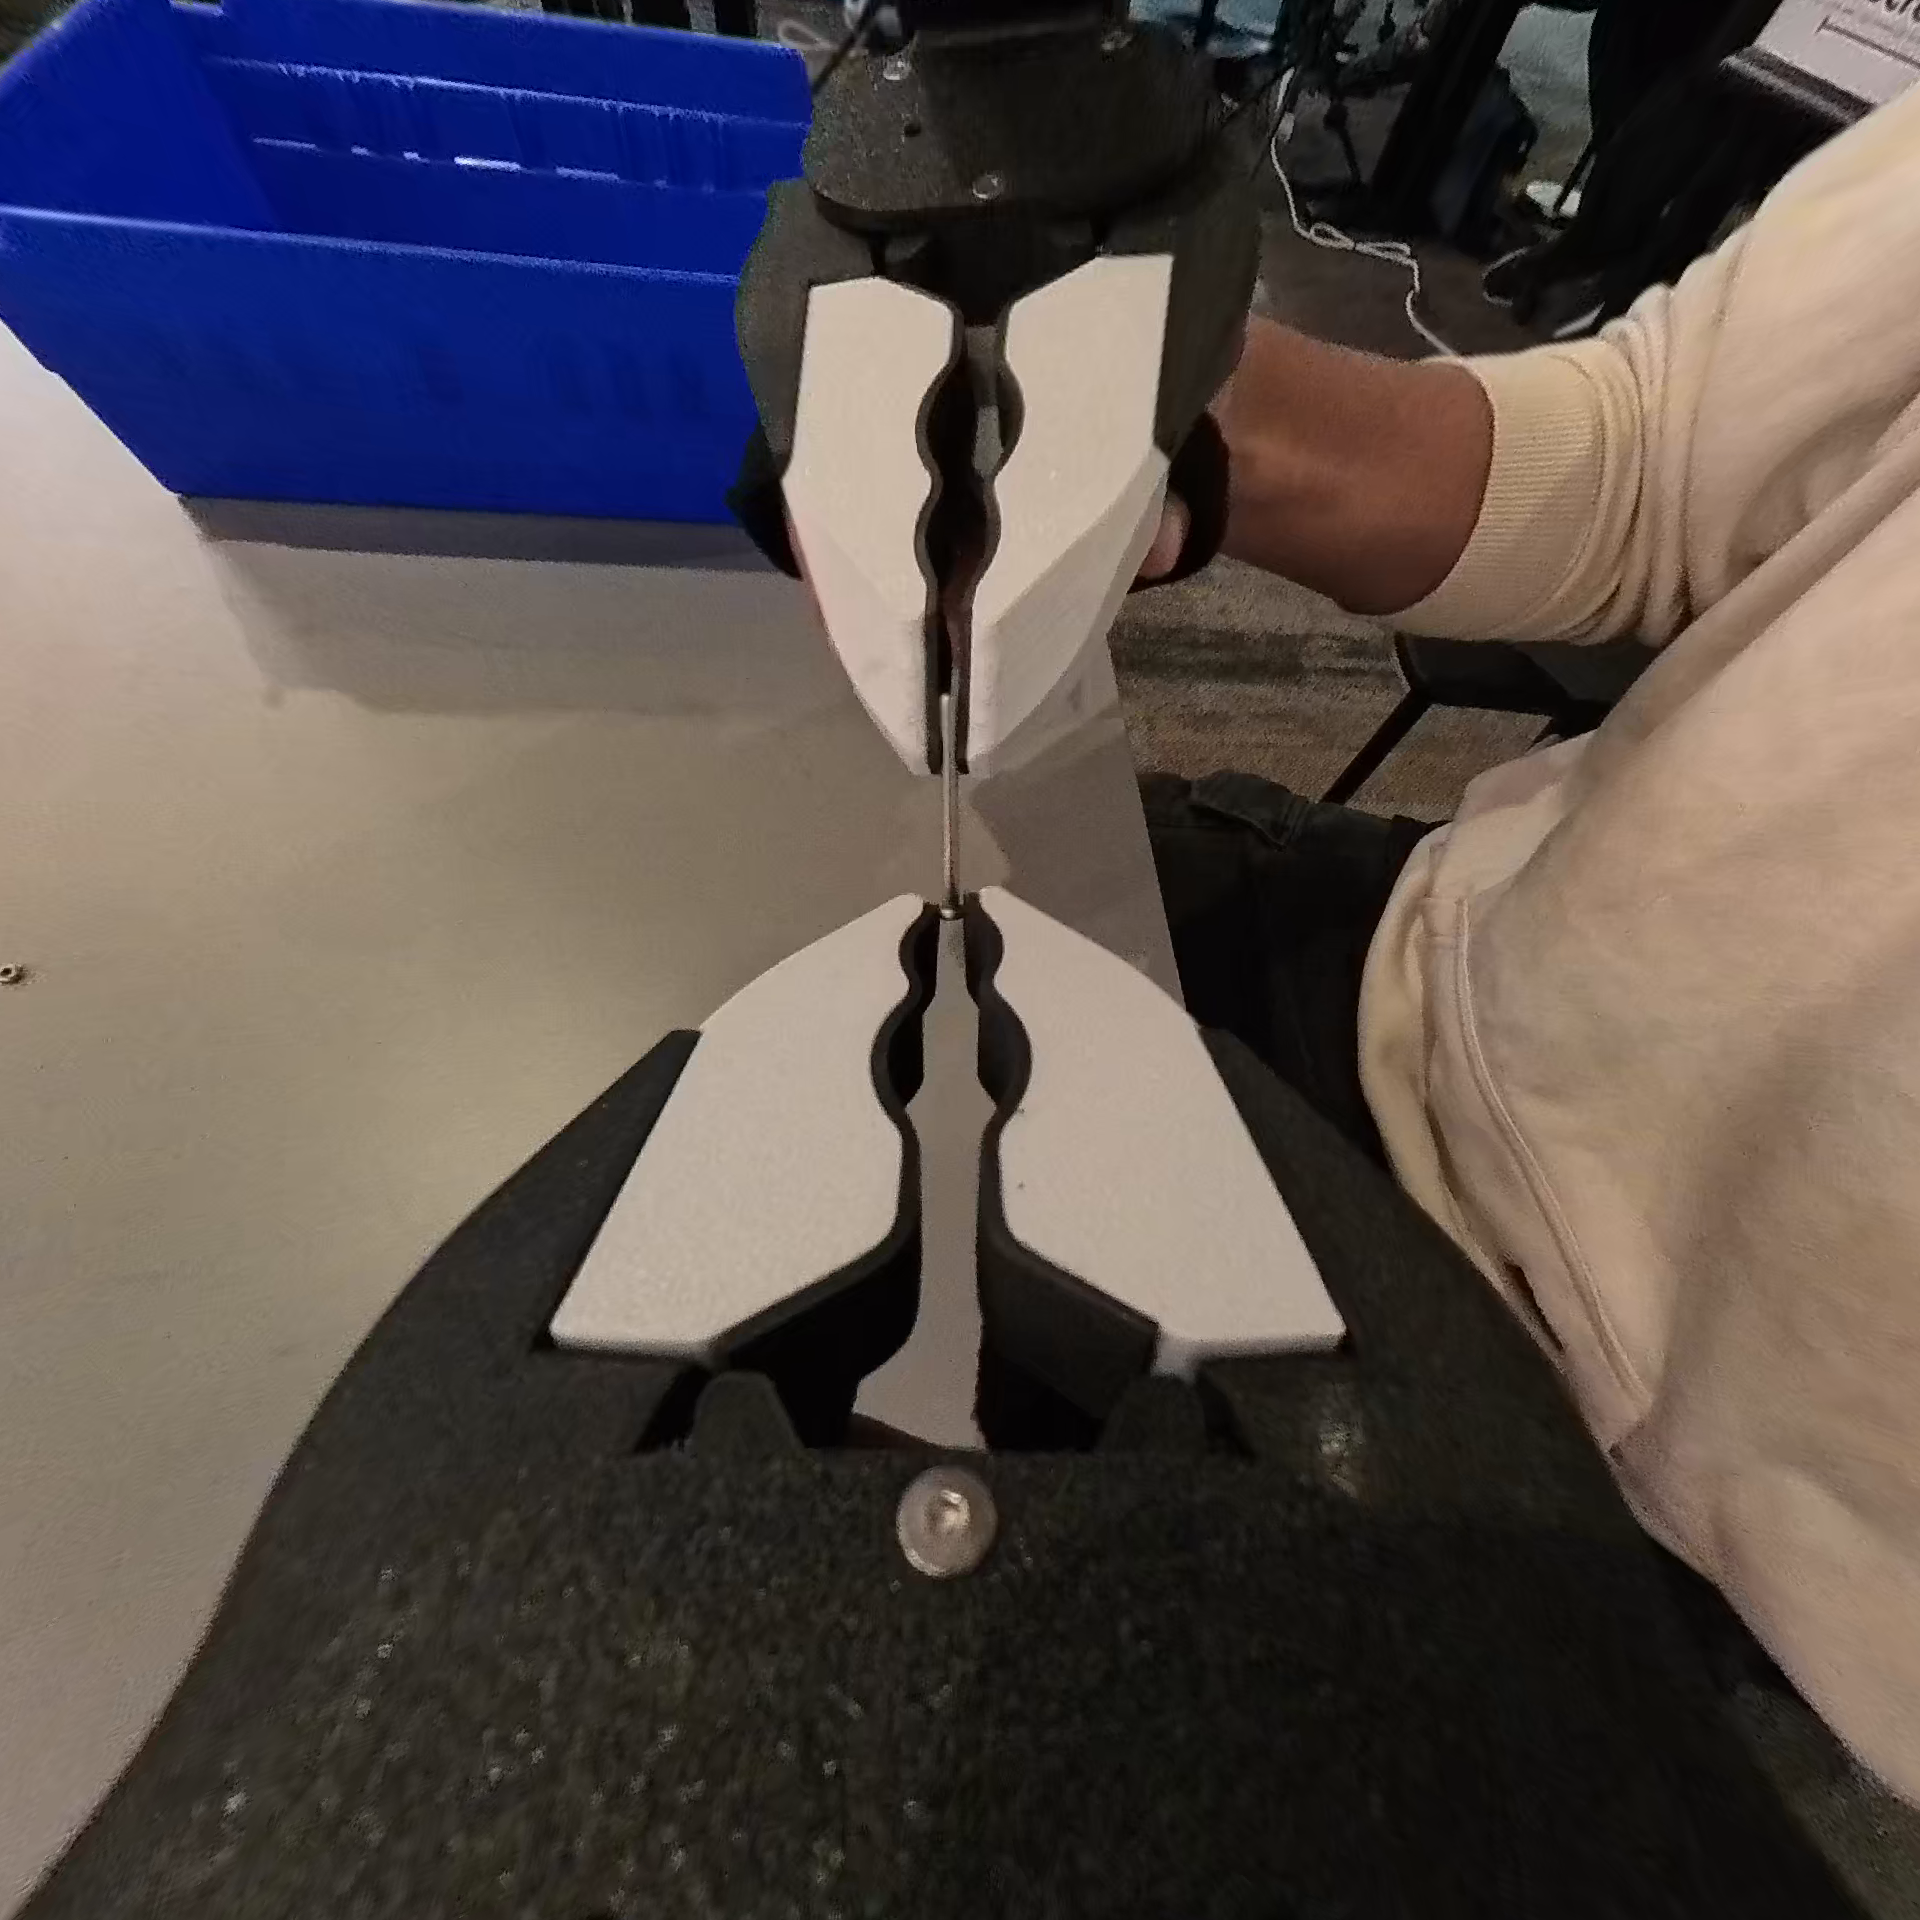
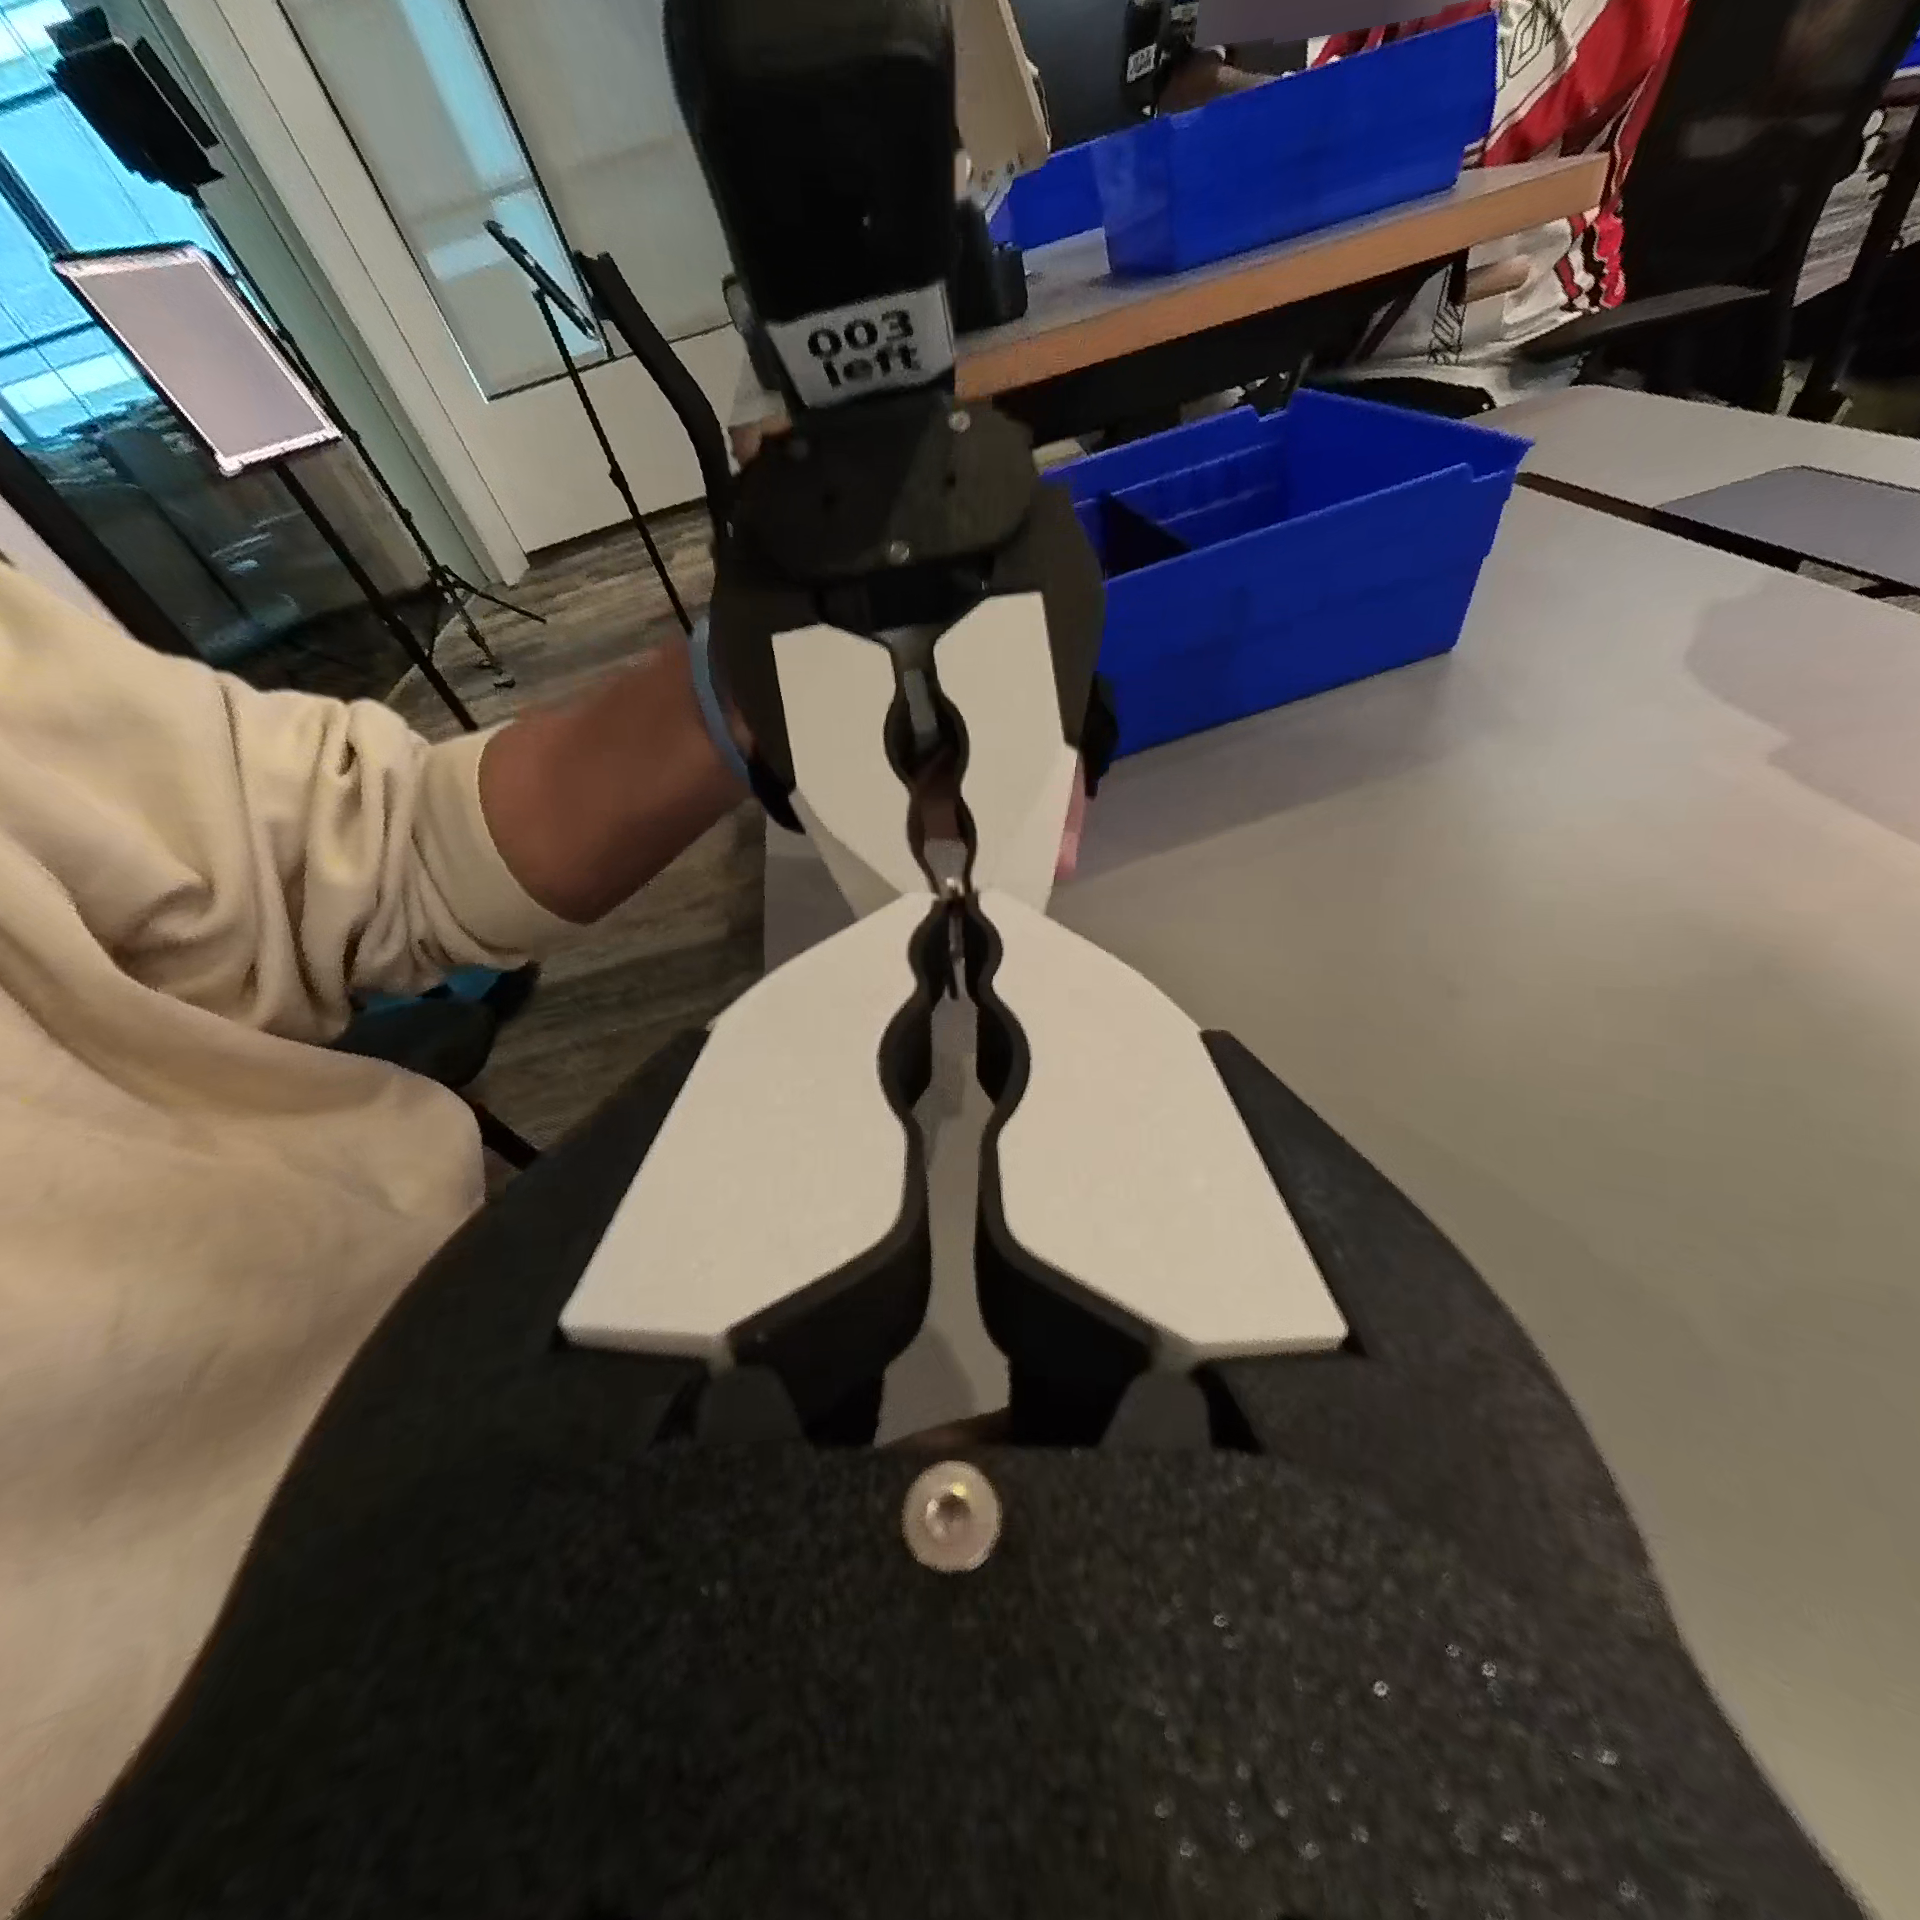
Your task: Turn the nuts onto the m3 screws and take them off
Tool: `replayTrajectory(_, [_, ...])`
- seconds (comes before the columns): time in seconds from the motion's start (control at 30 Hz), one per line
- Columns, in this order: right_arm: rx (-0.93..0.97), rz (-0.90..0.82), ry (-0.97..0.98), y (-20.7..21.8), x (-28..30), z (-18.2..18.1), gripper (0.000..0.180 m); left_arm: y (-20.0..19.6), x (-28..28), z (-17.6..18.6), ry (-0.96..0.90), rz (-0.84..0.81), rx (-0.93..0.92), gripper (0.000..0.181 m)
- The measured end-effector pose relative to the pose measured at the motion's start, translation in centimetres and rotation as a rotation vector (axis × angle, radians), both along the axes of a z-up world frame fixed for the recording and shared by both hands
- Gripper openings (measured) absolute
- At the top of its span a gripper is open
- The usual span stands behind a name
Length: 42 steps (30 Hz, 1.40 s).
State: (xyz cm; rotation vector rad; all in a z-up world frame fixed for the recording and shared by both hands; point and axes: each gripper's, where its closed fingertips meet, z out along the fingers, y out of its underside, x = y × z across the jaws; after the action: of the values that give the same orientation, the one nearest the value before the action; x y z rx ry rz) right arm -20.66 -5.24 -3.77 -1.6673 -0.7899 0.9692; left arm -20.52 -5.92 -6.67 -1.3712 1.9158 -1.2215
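Facing each other tip to tip above the near edge of the grey table (image 1: pixel 312 935), the two grippers share one thin metal screw (image 1: pixel 948 810). In the left wrist view the left gripper (image 1: pixel 948 910) fills the lower half, its white fingers (image 1: pixel 769 1143) drawn together until only a narrow wavy slot is left between them; at their tips sits a small dark piece — the nut (image 1: pixel 950 912) — pinched there with the screw's lower end entering it. From that point the screw runs straight toward 12 o'clock into the right gripper (image 1: pixel 943 764), whose fingers are clamped on the screw's upper part. A person's hand (image 1: pixel 1330 468) in a cream sleeve (image 1: pixel 1621 436) holds that gripper from 2 o'clock.

In the right wrist view the roles swap: the right gripper (image 2: pixel 954 914) is the near one, closed on the screw (image 2: pixel 952 940), and the left gripper (image 2: pixel 951 883) hangs at 12 o'clock, tips meeting it, with a white label on its black body. The nut itself is too small to make out here.

A blue bin (image 1: pixel 395 312) with dividers stands on the table at 10 o'clock in the left view — at 2 o'clock in the right view. One more small nut (image 1: pixel 10 974) lies loose on the table at 9 o'clock, well apart from the grippers.
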Motion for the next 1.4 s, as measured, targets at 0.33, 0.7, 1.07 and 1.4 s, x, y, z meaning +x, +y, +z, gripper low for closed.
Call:
replayTrajectory(0.33, [0.043,-0.106,-0.051,0.6,1.1,-0.4,0.026,0.9,-0.2,0.8,-0.227,0.151,-0.145,0.004])
replayTrajectory(0.7, [-0.199,-0.671,-0.305,-0.2,8.4,-8.7,0.038,6.8,-3.0,-2.9,-0.349,0.74,-0.184,0.004])
replayTrajectory(1.07, [-0.11,-0.701,-0.403,4.5,10.4,-7.7,0.029,8.2,-5.1,-2.6,-0.421,0.893,-0.138,0.004])
replayTrajectory(1.4, [-0.212,-0.484,-0.673,21.4,13.2,-14.1,0.026,7.9,-5.3,-1.8,-0.485,0.877,-0.122,0.004])
